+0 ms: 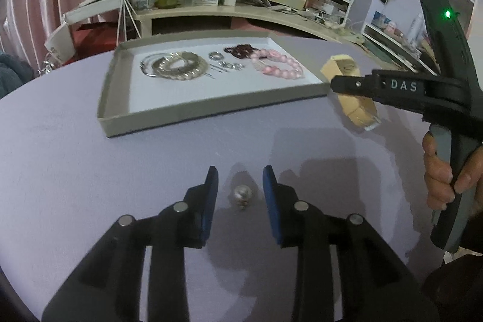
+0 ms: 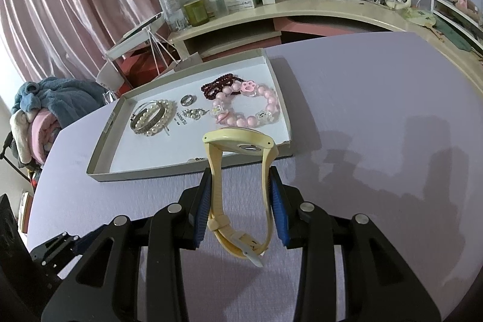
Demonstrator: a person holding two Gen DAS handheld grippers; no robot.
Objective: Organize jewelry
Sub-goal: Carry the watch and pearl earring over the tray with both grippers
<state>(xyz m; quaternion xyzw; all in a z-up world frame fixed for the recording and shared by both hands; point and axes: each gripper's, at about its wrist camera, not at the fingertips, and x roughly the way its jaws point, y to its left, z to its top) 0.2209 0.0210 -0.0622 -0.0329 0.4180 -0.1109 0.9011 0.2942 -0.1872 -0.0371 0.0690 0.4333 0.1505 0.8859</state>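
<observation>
Most pieces already lie in my shallow grey cardboard tray (image 2: 99,168): the pearl and silver bangles (image 2: 152,118), the pink bead bracelet (image 2: 256,104). My right claw (image 2: 240,207) grips the cream plastic wristwatch (image 2: 238,195) just short of the tray. My left claw (image 1: 240,195) stands open around a small silver ball pendant (image 1: 242,194) lying on the lilac surface (image 1: 90,165). Two pieces left, I judge.

Right claw (image 2: 240,202) grips a cream watch (image 2: 238,171) before the tray (image 2: 193,171).
</observation>
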